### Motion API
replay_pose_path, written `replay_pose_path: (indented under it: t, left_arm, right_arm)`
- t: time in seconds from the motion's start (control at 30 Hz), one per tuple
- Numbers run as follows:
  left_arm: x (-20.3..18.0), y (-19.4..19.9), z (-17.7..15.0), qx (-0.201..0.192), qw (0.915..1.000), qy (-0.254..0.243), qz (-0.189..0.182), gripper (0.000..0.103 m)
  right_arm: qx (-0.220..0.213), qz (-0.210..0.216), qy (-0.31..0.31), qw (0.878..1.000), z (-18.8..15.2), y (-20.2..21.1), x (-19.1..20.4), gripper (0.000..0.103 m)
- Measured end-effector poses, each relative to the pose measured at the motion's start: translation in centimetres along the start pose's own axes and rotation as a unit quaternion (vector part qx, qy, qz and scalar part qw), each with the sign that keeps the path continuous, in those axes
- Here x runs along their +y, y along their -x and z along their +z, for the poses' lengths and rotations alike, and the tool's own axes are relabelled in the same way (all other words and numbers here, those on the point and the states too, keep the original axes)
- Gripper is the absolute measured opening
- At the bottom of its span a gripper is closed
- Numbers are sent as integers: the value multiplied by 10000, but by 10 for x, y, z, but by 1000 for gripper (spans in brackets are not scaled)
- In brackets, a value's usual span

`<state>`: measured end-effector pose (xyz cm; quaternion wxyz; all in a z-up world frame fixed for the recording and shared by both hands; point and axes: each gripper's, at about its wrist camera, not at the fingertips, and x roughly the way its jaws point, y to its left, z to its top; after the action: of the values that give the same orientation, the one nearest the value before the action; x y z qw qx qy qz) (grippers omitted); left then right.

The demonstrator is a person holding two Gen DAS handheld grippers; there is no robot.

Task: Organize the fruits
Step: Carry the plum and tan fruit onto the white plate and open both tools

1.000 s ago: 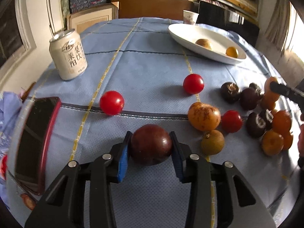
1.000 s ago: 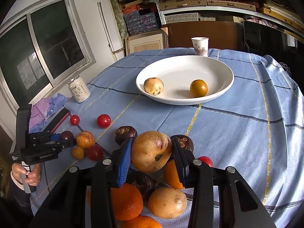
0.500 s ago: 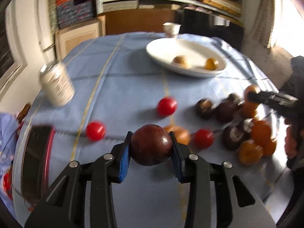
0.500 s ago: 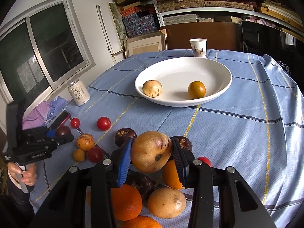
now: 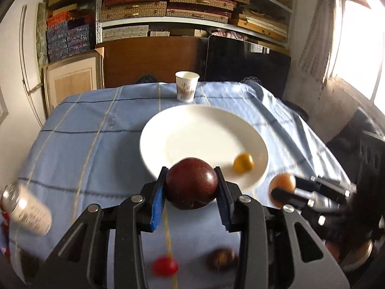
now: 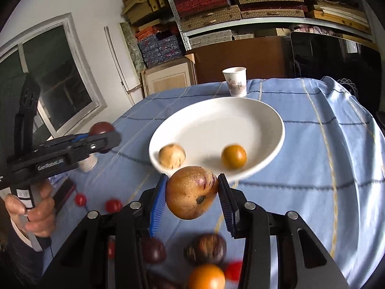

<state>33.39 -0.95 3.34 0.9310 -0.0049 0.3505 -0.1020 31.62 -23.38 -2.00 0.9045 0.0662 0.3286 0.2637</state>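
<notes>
Midway through the sorting, judging by the spread. Left hand-held gripper [image 5: 191,193] clamped on a round, dark maroon fruit [image 5: 191,183], blue pads pressing both its sides, carried in the air just short of the near rim of the wide white ceramic plate [image 5: 168,130]. Right hand-held gripper [image 6: 192,196] closed likewise on a larger tan-yellow fruit with a purple blush [image 6: 192,192], lifted clear of the blue checked cloth on the bench [image 6: 324,159] and also just before the plate's near edge. Already lying in the plate: one speckled beige round fruit [image 6: 171,156] and one small orange-yellow fruit [image 6: 234,156], apart from each other. Left to gather from the bench, below and behind the two grippers: small red tomatoes [image 6: 113,205], dark brown-purple fruits [image 6: 205,248], an orange citrus [image 6: 207,277]; blur hides the exact count. Two fruits delivered, two on the way, most of the pile outstanding. White paper cup [image 6: 234,81] beyond the plate, untouched.
</notes>
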Motion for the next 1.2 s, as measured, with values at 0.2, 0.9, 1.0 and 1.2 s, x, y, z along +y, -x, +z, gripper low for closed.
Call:
replay_pose_path:
  t: [0.2,0.9,1.0,1.2]
  left_arm:
    - [16,-69,37,498,9984,41,256,36]
    - [20,-51,37,464,9983,207,289,78]
    - [14,-11,16,67,9989,194,432,90]
    - [3,46,-49,-192,9987,273,379,98]
  right_arm:
    - [193,-198,159,9995,22,-43,6,42]
    - [165,-115,47,9998,38,-33,7,52]
    - [-5,-175,3,9998,34,-14,6,58]
    - [-251,-609,-28,9978,0,24,2,68]
